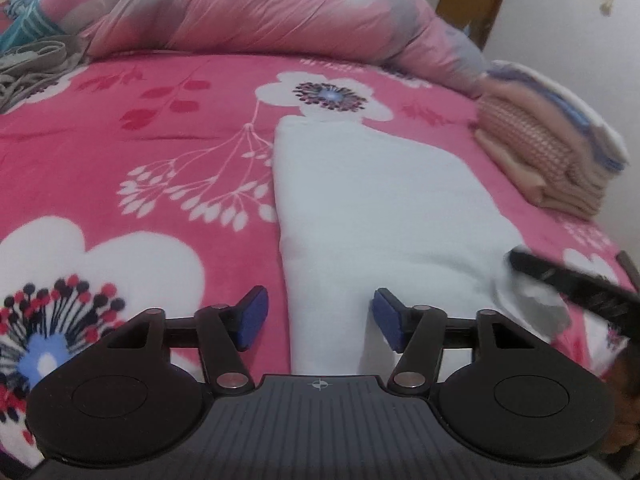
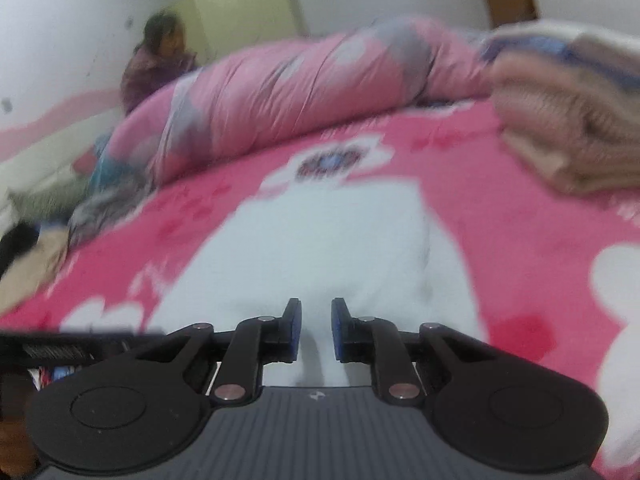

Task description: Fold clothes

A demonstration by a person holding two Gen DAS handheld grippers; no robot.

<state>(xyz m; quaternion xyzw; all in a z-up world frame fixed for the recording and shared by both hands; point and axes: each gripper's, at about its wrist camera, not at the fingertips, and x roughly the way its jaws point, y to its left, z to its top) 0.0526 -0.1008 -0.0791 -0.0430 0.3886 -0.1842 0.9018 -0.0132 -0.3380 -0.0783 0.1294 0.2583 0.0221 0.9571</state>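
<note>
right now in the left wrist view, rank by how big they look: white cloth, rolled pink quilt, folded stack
1. rolled pink quilt
2. white cloth, nearer the camera, so this ranking is unsure
3. folded stack, clearly smallest

Right wrist view motion-blurred; folded stack (image 2: 572, 128) cut off at right edge.
</note>
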